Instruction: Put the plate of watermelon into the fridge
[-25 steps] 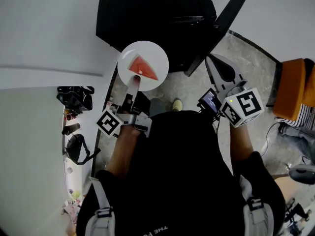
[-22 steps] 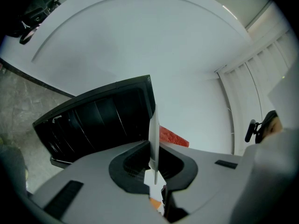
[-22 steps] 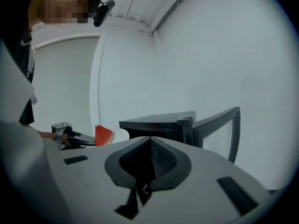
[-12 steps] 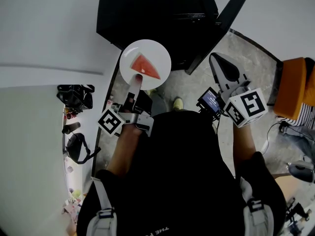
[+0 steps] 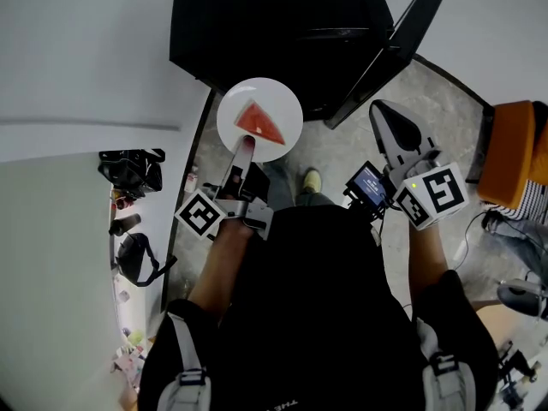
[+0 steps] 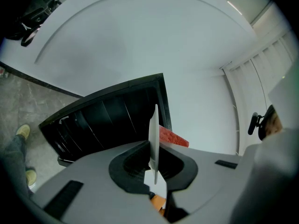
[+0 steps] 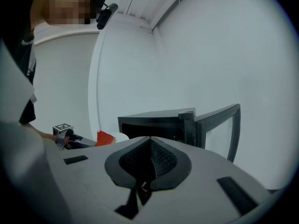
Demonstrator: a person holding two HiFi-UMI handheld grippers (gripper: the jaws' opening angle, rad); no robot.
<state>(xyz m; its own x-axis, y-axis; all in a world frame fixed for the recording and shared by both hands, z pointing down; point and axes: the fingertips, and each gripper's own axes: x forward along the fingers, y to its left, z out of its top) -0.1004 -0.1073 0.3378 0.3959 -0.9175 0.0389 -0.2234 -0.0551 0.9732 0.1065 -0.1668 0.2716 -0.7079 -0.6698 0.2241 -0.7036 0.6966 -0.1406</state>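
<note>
A white plate [image 5: 279, 110] carrying a red watermelon wedge [image 5: 259, 123] hangs in the air just in front of the black fridge [image 5: 274, 32], whose door [image 5: 390, 54] stands open to the right. My left gripper [image 5: 245, 147] is shut on the plate's near rim. In the left gripper view the plate [image 6: 153, 129] shows edge-on between the jaws, with the wedge [image 6: 173, 137] to its right and the fridge's dark inside [image 6: 107, 122] behind. My right gripper [image 5: 390, 120] is shut on nothing, held near the door; its view shows the fridge [image 7: 156, 122] and the door [image 7: 218, 127].
An orange seat [image 5: 511, 154] stands at the far right. Black bags [image 5: 128, 169] lie by the white wall at the left. The person's shoe [image 5: 312, 181] rests on the grey floor in front of the fridge. Bottles and small items [image 5: 124, 223] sit near the bags.
The plate and my left gripper have drifted a little right, closer to the fridge opening. My right gripper has shifted slightly right too.
</note>
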